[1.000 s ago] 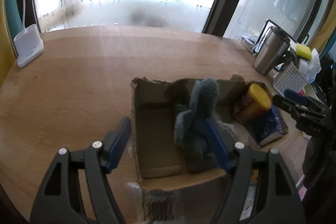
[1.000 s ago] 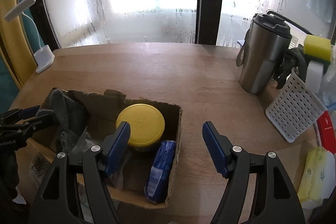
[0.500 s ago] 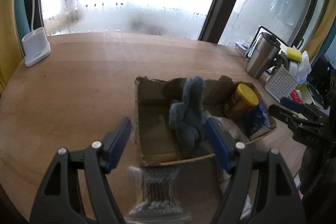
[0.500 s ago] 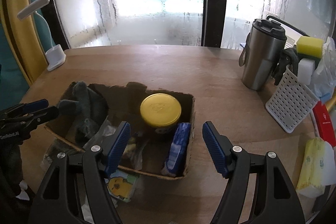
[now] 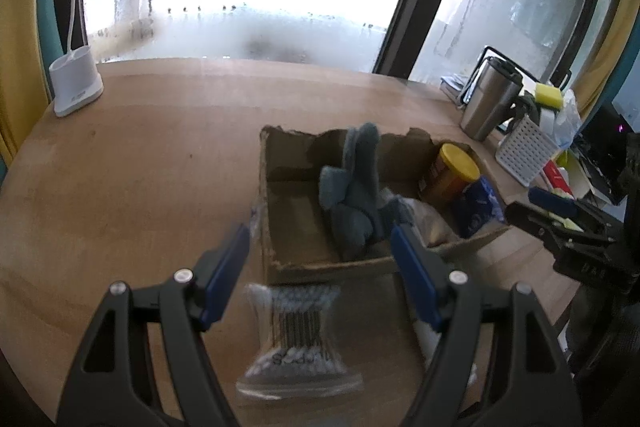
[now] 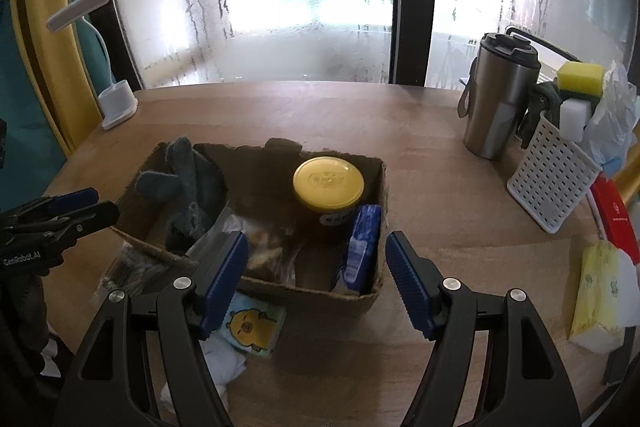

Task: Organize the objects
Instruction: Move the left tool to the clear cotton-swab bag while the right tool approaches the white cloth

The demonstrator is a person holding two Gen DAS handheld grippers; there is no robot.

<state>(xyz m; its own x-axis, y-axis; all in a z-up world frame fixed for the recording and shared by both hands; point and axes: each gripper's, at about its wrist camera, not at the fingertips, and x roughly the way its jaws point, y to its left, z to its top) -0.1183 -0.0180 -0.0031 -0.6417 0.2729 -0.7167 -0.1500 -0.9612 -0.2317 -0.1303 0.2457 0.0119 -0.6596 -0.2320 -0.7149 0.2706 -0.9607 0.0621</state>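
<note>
Cardboard box (image 5: 276, 227) long axis lies left-right, opening up

Cardboard boxes (image 6: 372, 301): one, open-topped.
Yellow-lidded jars (image 6: 328, 183): one, inside the box.
Grey-blue cloths (image 5: 356, 191): one, bunched inside the box.
Blue packets (image 6: 362, 247): one, standing beside the jar.
Clear bags of cotton swabs (image 5: 298, 335): one, outside the box.
Packs printed with a yellow chick (image 6: 250, 325): one.
Steel travel mugs (image 6: 500, 99): one.
White perforated baskets (image 6: 552, 183): one.
Yellow sponges (image 6: 580, 77): one.
White desk lamps (image 6: 116, 103): one.
</note>
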